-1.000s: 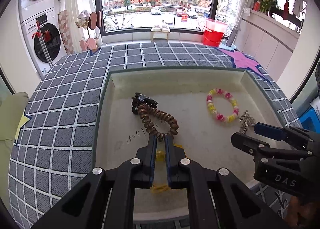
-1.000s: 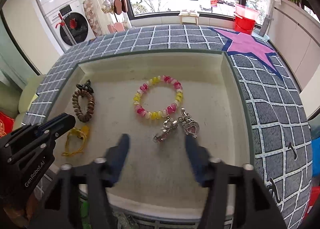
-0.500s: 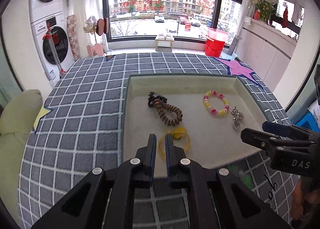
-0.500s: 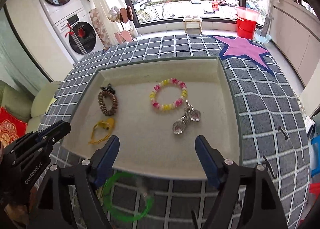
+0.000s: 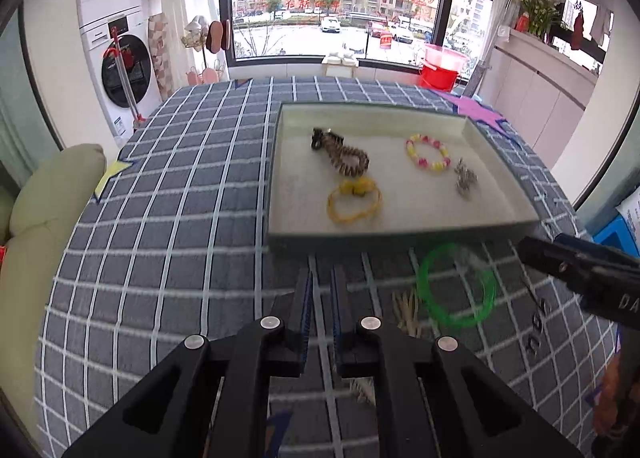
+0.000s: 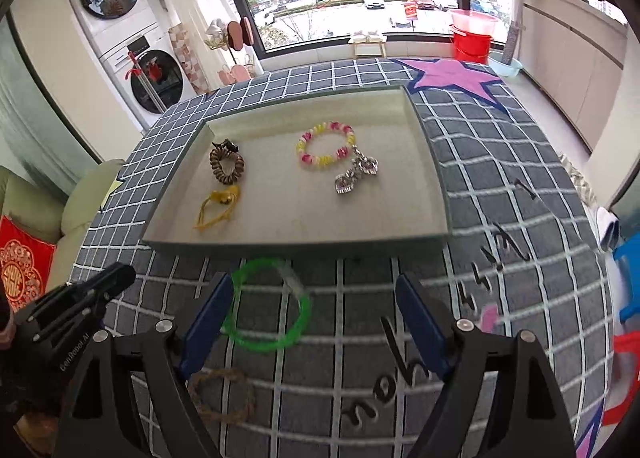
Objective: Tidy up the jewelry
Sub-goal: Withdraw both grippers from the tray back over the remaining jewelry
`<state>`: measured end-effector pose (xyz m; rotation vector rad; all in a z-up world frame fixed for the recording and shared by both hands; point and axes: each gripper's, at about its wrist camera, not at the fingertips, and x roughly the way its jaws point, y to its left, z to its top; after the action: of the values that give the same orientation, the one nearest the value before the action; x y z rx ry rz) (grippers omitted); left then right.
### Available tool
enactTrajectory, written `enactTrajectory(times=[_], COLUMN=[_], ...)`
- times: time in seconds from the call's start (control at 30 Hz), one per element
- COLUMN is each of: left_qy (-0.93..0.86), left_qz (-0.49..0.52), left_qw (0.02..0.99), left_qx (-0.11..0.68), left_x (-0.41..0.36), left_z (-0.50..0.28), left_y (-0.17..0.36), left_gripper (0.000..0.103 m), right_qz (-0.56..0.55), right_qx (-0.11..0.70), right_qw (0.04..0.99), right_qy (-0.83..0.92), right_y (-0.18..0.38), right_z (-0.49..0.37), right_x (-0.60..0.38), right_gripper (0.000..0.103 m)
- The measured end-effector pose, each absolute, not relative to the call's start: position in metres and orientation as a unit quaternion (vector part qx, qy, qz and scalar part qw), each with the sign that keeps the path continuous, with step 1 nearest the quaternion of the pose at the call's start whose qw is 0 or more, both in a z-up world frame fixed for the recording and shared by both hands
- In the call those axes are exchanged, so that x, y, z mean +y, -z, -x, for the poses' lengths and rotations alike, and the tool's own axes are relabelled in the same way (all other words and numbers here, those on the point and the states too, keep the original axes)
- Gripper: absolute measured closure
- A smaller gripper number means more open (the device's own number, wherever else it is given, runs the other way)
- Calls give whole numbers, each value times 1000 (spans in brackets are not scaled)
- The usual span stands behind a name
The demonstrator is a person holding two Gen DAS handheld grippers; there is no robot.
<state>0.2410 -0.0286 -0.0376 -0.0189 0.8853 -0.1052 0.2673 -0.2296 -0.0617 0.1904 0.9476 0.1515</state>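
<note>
Left hand-held gripper (image 5: 321,278) together, empty; right hand-held gripper (image 6: 314,290) apart, jaws just opening, above green bangle (image 6: 267,304).

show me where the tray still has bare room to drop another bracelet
Most room is the tray floor's near right corner, in front of the silver charms; a smaller patch lies between the yellow cord and the charms. Crowded: the left side, where the brown coil bracelet sits by the cord, and the beaded bracelet touching the charms.
</note>
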Motion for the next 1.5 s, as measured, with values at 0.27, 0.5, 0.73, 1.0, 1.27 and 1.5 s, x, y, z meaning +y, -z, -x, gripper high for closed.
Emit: enactTrajectory(times=[0.27,0.5,0.73,1.0,1.27,1.5], left_qy=[42,40,43,15,-24,-8], left_qz=[16,24,36,36,0,7], left_qw=[902,898,894,901,912,896], left_qx=[429,437,445,432,410,445], left_x=[-19,-12,-6,4,9,12], left_z=[-213,-195,-178,-160,-149,-142], left_y=[37,39,41,41,37,60], left_gripper=[81,81,81,0,0,0], right_qz=[-82,-79,-80,-96,-43,-34], right_qx=[453,453,450,437,423,456], right_qw=[885,885,887,892,904,888], right_qy=[-68,-71,-69,-65,-49,-51], right_y=[56,51,46,44,46,60], right_z=[-242,-225,-210,-188,-161,-154], right_x=[-226,-222,-221,-224,-211,-209], right_gripper=[17,16,16,16,16,16])
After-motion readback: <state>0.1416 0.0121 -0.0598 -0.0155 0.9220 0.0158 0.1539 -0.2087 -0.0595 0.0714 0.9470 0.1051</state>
